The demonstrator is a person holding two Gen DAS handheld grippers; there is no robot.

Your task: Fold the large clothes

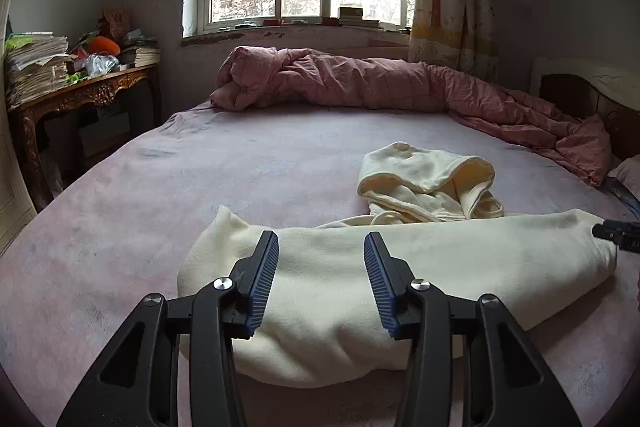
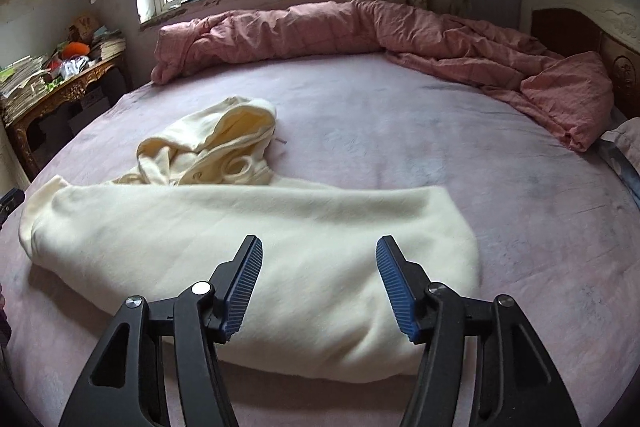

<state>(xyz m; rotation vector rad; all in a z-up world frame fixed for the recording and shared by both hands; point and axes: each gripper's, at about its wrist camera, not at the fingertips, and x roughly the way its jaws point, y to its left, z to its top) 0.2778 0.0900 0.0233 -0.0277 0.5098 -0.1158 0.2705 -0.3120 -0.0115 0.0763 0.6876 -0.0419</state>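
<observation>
A cream hooded sweatshirt (image 1: 420, 259) lies on the pink bed sheet (image 1: 200, 179), its body folded into a long band, its hood (image 1: 424, 171) lying loose behind it. My left gripper (image 1: 321, 243) is open and empty, just above the left part of the folded band. In the right wrist view the same sweatshirt (image 2: 280, 239) lies across the front and its hood (image 2: 224, 139) behind. My right gripper (image 2: 319, 247) is open and empty above the band's right part. The right gripper's tip also shows at the right edge of the left wrist view (image 1: 618, 233).
A crumpled pink quilt (image 1: 380, 87) lies along the far side and right of the bed. A wooden side table (image 1: 80, 95) piled with papers stands at the left. A window and a curtain are behind. A headboard (image 2: 600, 31) is at the right.
</observation>
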